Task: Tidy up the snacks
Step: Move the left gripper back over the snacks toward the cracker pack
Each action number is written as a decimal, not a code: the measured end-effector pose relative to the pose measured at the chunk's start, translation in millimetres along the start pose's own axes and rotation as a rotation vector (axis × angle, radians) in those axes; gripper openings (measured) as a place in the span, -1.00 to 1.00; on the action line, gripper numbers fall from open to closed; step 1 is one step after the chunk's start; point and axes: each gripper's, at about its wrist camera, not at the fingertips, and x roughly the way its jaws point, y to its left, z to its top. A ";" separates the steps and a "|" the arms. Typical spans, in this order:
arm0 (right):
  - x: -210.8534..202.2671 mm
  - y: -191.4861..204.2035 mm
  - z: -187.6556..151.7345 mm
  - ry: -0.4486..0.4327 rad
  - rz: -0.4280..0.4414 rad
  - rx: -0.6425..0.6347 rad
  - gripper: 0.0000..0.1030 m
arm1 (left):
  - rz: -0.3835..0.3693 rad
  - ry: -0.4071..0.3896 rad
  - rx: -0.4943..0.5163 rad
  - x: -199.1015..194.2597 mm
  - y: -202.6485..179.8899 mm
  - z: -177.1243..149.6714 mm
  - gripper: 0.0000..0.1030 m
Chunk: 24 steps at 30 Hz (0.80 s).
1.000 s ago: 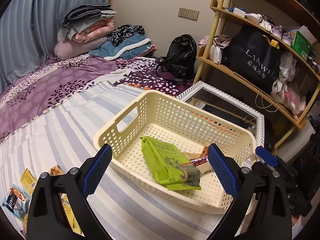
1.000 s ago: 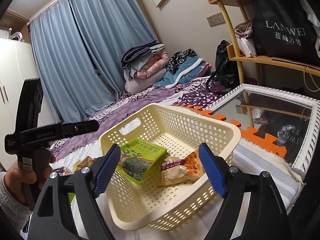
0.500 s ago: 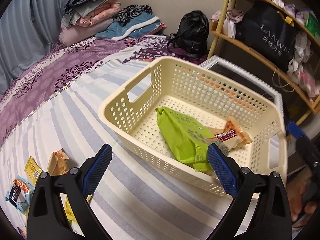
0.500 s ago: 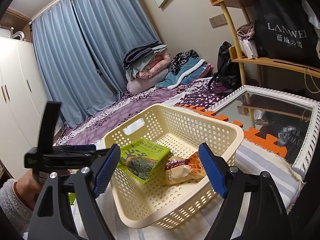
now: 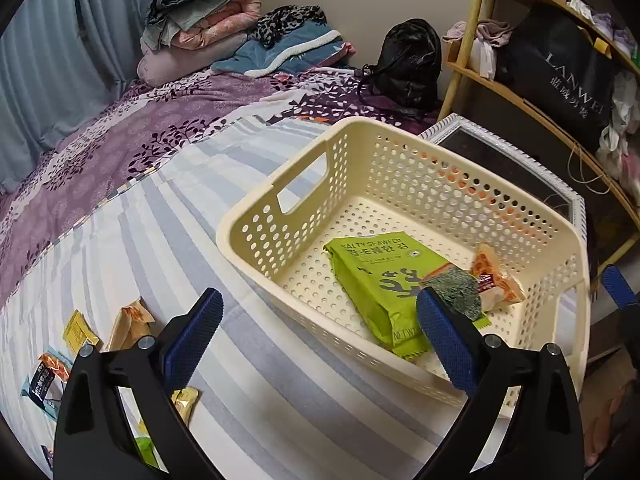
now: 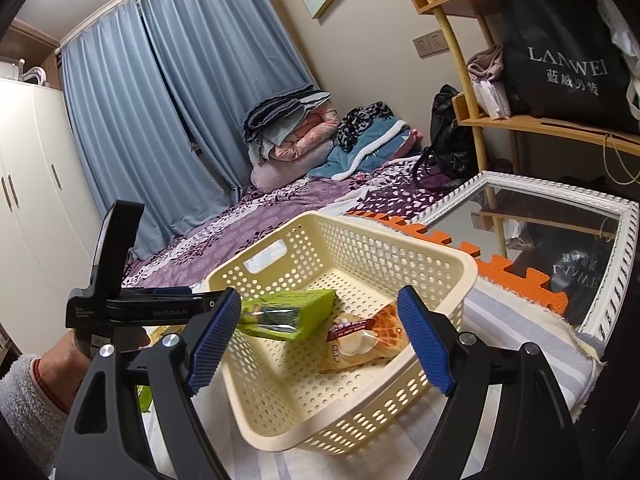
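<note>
Cream basket (image 5: 400, 168) on striped bedspread (image 5: 280, 392) holds seaweed packet (image 5: 380, 280) and waffle packet (image 6: 360, 340); remaining snack packets (image 5: 80, 340) loose nearby; left gripper (image 5: 320, 336) and right gripper (image 6: 320, 340) both spread wide, empty, presumably ready to fetch more.

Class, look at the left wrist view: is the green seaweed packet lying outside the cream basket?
No. The green seaweed packet lies on the floor of the cream basket, beside a waffle snack.

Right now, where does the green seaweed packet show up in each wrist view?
Left wrist: green seaweed packet lies flat on the basket floor, centre-right.
Right wrist: green seaweed packet sits left of centre, inside the basket.
Shared landmark: the cream basket.
</note>
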 end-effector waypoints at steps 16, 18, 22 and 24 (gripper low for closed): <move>1.5 57.9 -2.0 0.029 0.086 -0.111 0.66 | 0.018 -0.086 -0.161 -58.3 64.0 -45.4 0.91; 3.0 67.0 -3.4 0.039 0.100 -0.126 0.68 | 0.034 -0.094 -0.182 -65.0 76.2 -53.2 0.91; 7.0 89.8 -8.7 0.074 0.145 -0.157 0.77 | 0.071 -0.113 -0.221 -81.5 101.0 -70.1 0.91; 10.7 100.8 -12.4 0.098 0.168 -0.168 0.78 | 0.082 -0.122 -0.247 -89.3 113.1 -78.6 0.91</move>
